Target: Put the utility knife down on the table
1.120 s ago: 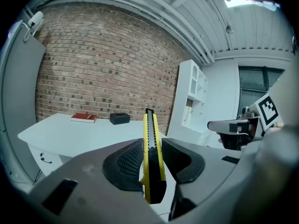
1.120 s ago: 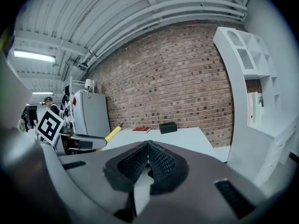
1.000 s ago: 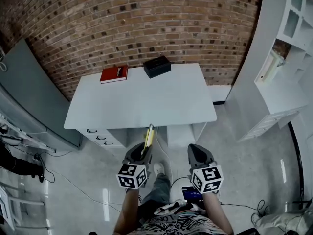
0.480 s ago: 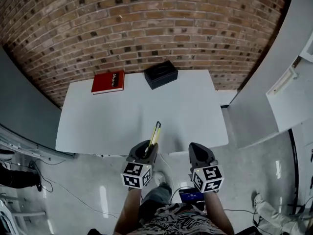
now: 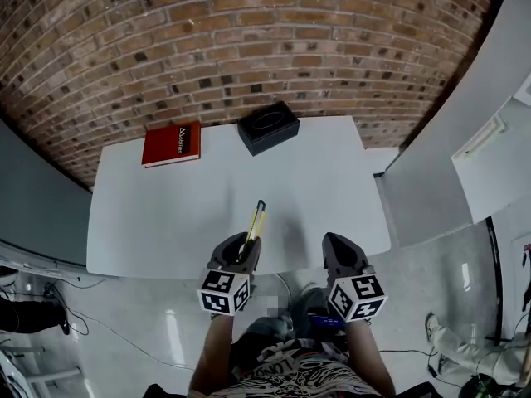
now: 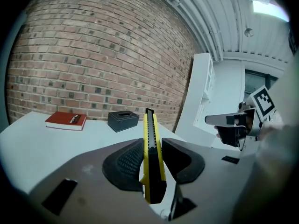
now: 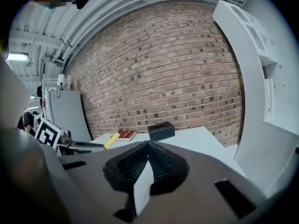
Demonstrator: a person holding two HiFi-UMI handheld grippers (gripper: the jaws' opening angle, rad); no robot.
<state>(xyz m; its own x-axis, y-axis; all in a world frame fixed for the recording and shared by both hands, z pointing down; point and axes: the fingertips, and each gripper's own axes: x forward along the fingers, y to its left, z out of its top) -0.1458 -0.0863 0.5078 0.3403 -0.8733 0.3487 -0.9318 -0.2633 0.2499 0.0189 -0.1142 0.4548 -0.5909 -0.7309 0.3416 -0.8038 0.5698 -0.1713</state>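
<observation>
Grips the yellow knife point(image 5: 255, 220) in the left hand-held gripper point(image 5: 241, 254), tip pointing far, held above the near edge of the surface point(image 5: 158, 222). Holds the right hand-held gripper point(image 5: 338, 252) just right of it, jaws pressed together, empty. At the far edge: red book point(image 5: 172, 143) left of black box point(image 5: 268, 127).

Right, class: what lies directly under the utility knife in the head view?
Bare white table shows beneath the utility knife, which the left gripper holds above it. The knife's rear end is covered by the gripper's jaws.
</observation>
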